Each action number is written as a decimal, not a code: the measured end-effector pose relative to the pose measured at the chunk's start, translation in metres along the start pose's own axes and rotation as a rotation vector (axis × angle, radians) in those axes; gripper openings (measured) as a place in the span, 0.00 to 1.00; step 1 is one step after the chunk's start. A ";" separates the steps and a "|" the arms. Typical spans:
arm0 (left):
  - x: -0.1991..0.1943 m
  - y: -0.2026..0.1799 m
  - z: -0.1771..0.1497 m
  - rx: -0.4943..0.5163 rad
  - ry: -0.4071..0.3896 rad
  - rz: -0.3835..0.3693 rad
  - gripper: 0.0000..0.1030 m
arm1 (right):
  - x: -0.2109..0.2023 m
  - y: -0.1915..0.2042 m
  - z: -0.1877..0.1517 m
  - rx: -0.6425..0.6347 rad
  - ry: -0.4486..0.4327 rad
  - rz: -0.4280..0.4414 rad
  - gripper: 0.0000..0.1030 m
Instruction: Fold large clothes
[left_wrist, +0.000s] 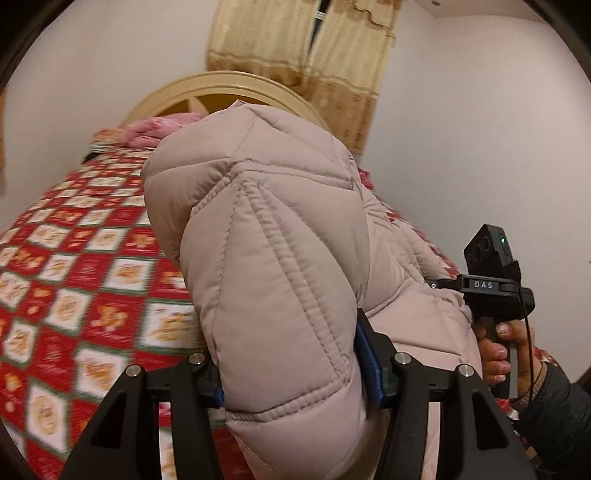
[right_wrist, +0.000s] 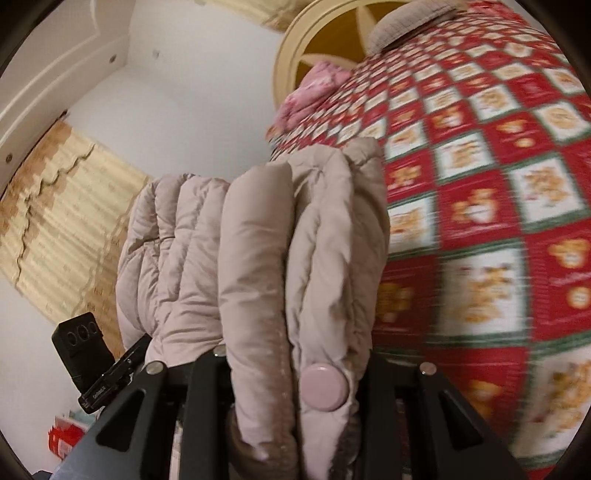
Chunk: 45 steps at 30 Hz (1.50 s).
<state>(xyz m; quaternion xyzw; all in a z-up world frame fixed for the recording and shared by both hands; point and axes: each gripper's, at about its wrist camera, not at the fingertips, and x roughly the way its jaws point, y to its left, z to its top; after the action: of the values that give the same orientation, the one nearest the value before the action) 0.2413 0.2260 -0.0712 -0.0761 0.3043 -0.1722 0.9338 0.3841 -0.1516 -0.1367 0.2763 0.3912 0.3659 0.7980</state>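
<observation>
Left wrist view is filling at centre with the coat (left_wrist: 280, 258), above the bed (left_wrist: 74, 266); left gripper (left_wrist: 295, 373) is pinching a padded fold. Right gripper (left_wrist: 443, 285), lower right, marked "DAS", is clamping the coat's edge in a hand (left_wrist: 498, 350).

Left gripper (left_wrist: 295, 369) sits low and near in its own view, jaws clamped either side of the padded jacket (left_wrist: 280, 258), blue pads (left_wrist: 369, 365) pressing into the fabric. Right gripper (right_wrist: 295, 373) pinches a thick fold beside the snap button (right_wrist: 325, 386). Off to the right, a bare hand (left_wrist: 498, 350) wraps the right gripper's handle, dark sleeve (left_wrist: 554, 417) at the wrist.
</observation>
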 end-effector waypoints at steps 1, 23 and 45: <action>-0.005 0.008 -0.001 -0.006 -0.006 0.013 0.54 | 0.008 0.005 -0.001 -0.008 0.011 0.006 0.30; -0.035 0.085 -0.025 -0.115 -0.015 0.116 0.54 | 0.109 0.051 -0.015 -0.050 0.168 0.042 0.30; -0.021 0.121 -0.062 -0.171 0.036 0.221 0.77 | 0.147 0.063 -0.030 -0.065 0.223 -0.022 0.32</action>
<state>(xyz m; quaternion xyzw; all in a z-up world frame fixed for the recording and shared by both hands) 0.2222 0.3441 -0.1397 -0.1186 0.3410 -0.0432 0.9315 0.3992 0.0073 -0.1691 0.2033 0.4685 0.3982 0.7620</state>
